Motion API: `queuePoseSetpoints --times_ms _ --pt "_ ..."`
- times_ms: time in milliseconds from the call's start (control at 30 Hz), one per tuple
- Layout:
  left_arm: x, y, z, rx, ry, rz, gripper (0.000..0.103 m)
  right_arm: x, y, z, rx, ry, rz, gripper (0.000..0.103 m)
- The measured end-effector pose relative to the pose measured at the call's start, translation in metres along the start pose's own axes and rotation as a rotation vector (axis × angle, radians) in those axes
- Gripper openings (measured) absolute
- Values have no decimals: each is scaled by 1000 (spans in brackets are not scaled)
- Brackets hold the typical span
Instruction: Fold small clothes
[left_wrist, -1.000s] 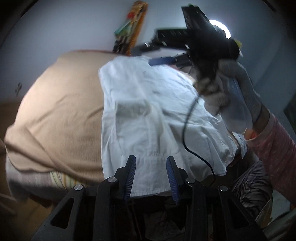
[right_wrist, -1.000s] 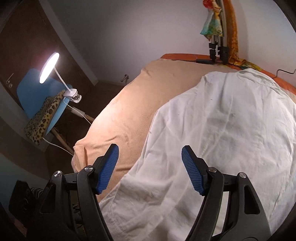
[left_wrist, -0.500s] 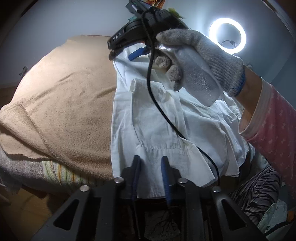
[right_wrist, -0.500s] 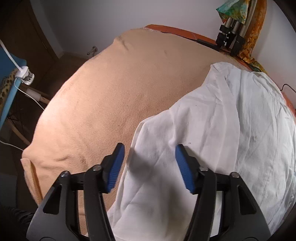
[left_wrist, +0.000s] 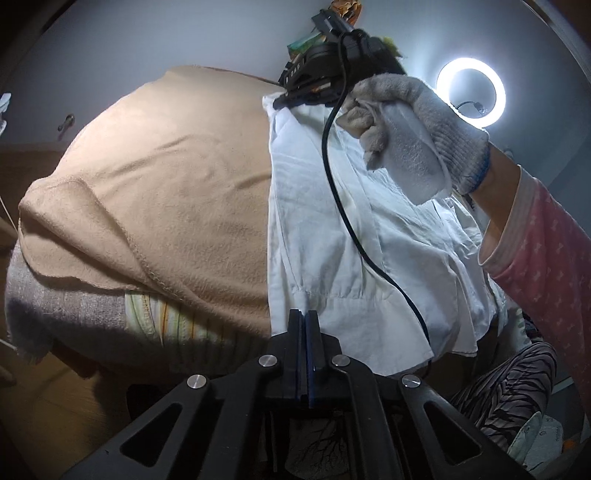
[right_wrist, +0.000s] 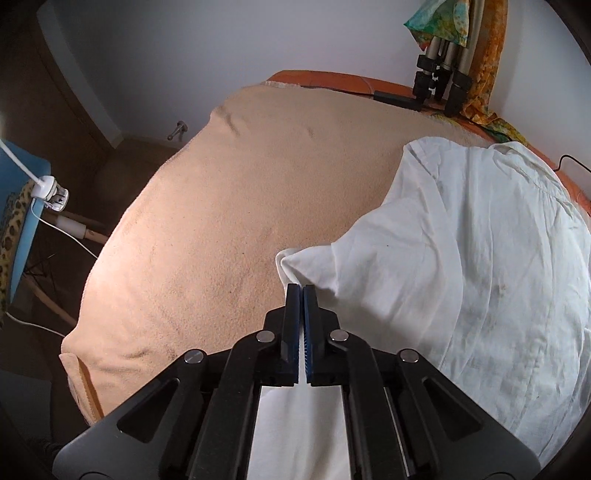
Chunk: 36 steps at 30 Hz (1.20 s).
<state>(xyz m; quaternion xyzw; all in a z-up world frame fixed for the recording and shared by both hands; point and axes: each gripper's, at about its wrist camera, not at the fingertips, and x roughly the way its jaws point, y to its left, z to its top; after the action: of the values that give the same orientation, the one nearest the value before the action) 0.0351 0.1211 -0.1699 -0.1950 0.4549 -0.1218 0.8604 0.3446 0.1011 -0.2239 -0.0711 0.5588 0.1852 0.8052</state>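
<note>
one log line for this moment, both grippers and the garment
left gripper: shut on white shirt near hem | right gripper: shut on white shirt's edge | shirt lying on tan blanket | fold not yet made

The left gripper (left_wrist: 304, 317) is black, with blue ridged pads and round silver screws on its two arms. The right gripper (right_wrist: 300, 291) looks just the same. A black cable (left_wrist: 334, 192) hangs from the right gripper. The person's right hand (left_wrist: 417, 122) wears a grey knit glove with a blue cuff. The sleeve (left_wrist: 543, 251) is pink with small white shapes.
</note>
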Motion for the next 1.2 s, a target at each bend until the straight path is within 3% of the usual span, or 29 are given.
queuePoseSetpoints --times_ms 100,167,200,367,467,700,767,933,1033,1067,1133,1167,1200 --pt "-2 0 1 5 -1 -3 3 9 1 -5 -46 19 2 2" --pt "-1 2 1 -15 -11 32 34 1 -7 -9 -33 16 40 3" --pt "-2 5 1 -27 -14 36 38 -8 -10 -13 -30 11 66 5" --pt "6 9 1 -44 9 31 46 -55 -13 -50 -85 12 179 16" --pt "7 4 0 -25 8 34 53 -71 -14 -83 -99 49 270 17" --pt "10 3 -1 -47 12 15 52 -68 -11 -163 -84 142 361 24" --pt "9 4 -1 -56 13 14 40 -69 -13 -176 -82 143 352 24" --pt "10 10 -2 -88 25 -25 25 -122 -30 -185 -59 8 372 24" --pt "10 15 -2 -129 25 -52 26 -168 -34 -189 -80 -90 364 24" --pt "10 15 -2 -131 24 -53 33 -183 -35 -190 -90 -119 364 25" --pt "11 11 -3 -125 20 -61 40 -205 -35 -191 -115 -171 343 42" --pt "13 8 -2 -110 19 -54 39 -212 -34 -192 -126 -200 318 55" --pt "13 6 -2 -92 16 -43 38 -217 -32 -193 -138 -222 297 58"
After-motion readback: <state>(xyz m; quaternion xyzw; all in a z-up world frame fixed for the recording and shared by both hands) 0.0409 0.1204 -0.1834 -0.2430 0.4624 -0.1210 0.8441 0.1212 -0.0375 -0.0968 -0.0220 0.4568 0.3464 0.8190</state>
